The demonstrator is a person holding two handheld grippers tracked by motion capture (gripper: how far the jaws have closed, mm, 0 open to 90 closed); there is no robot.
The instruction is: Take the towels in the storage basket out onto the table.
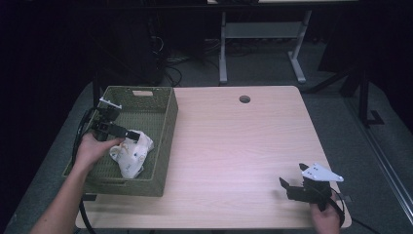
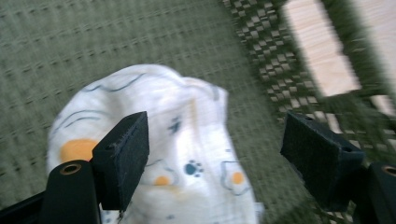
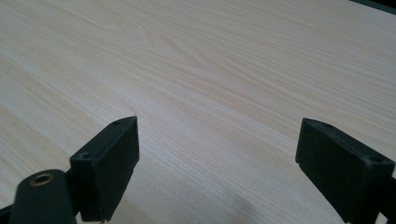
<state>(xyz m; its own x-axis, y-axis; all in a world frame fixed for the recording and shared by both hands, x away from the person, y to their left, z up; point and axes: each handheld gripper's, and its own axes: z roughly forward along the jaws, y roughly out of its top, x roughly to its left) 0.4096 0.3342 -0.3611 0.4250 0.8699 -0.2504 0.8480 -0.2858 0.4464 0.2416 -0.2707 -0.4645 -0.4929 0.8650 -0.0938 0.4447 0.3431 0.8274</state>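
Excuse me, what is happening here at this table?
A person holds a two-jaw gripper in each hand. The left gripper, jaws open, is over a crumpled white printed cloth lying inside the green woven basket on the light wooden table. The right gripper, also open, waits above bare tabletop near the front right corner.

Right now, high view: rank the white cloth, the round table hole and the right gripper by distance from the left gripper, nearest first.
1. white cloth: in the green basket, right under the left gripper.
2. round table hole: far side of the table, toward the middle.
3. right gripper: near right corner.
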